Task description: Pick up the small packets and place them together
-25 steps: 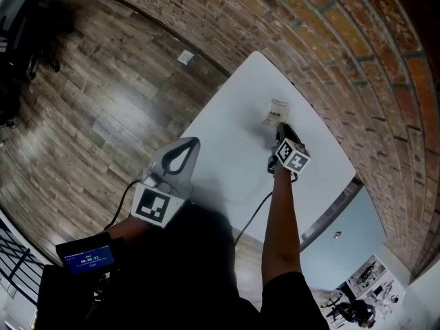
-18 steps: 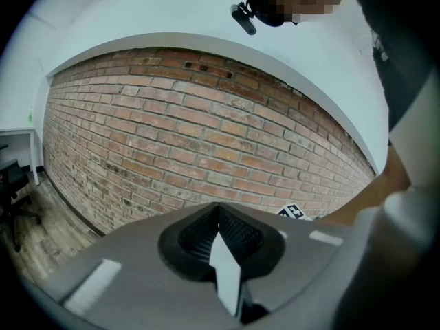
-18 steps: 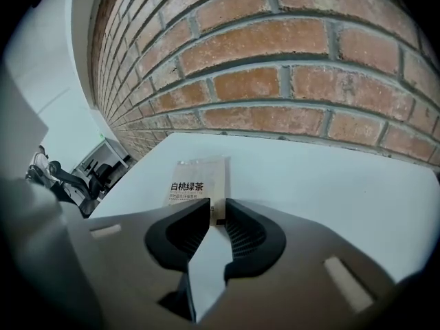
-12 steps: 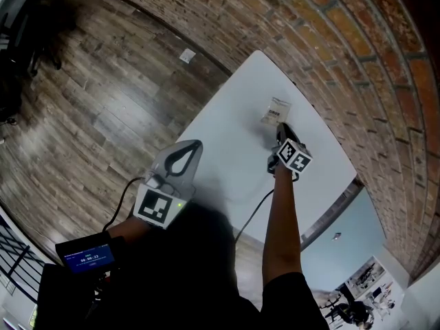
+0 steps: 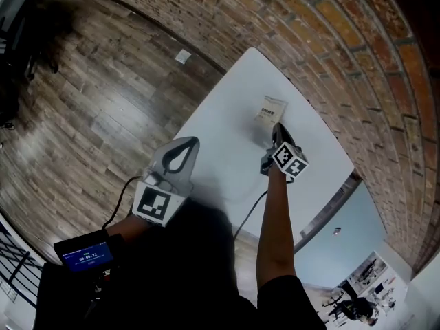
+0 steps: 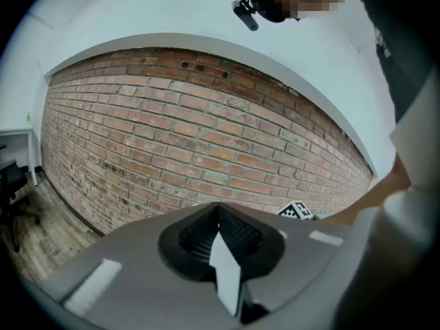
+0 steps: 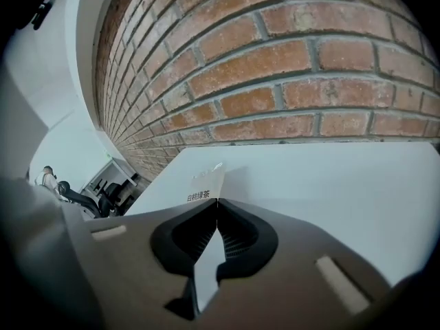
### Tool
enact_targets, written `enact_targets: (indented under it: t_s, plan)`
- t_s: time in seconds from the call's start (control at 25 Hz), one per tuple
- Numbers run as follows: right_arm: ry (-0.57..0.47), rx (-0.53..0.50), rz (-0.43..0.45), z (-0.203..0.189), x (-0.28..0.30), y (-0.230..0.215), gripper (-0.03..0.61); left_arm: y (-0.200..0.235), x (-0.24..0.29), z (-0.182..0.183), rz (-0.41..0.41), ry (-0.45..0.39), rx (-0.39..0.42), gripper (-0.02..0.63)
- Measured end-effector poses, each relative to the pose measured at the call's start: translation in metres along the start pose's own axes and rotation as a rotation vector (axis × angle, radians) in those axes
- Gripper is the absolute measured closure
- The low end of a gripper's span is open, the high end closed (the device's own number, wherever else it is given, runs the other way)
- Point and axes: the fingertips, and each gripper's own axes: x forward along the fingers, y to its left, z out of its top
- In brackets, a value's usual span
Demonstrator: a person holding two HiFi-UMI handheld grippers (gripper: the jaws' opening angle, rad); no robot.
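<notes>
The right gripper pinches the near edge of a small packet on the white table, while the left gripper hangs clenched and empty

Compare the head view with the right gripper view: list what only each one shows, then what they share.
Only the head view: the left hand-held gripper, the wooden floor and a small blue screen. Only the right gripper view: the right hand-held gripper with its jaws closed on the near edge of the packet, and the dark print on that packet. Both: the packet, the right hand-held gripper, the white table and the brick wall.
</notes>
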Motion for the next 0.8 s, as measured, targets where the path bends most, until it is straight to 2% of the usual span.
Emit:
enact_targets:
  t_s: [0.44, 0.8]
  plan:
    - [-0.112, 0.039, -0.035, -0.034, -0.061, 0.02, 0.574, -0.038, -0.002, -0.001, -0.099, -0.017, 0.036, 0.614]
    - [-0.116, 0.059, -0.078, -0.075, -0.093, 0.023, 0.574, -0.077, -0.009, -0.007, -0.174, -0.001, 0.086, 0.614]
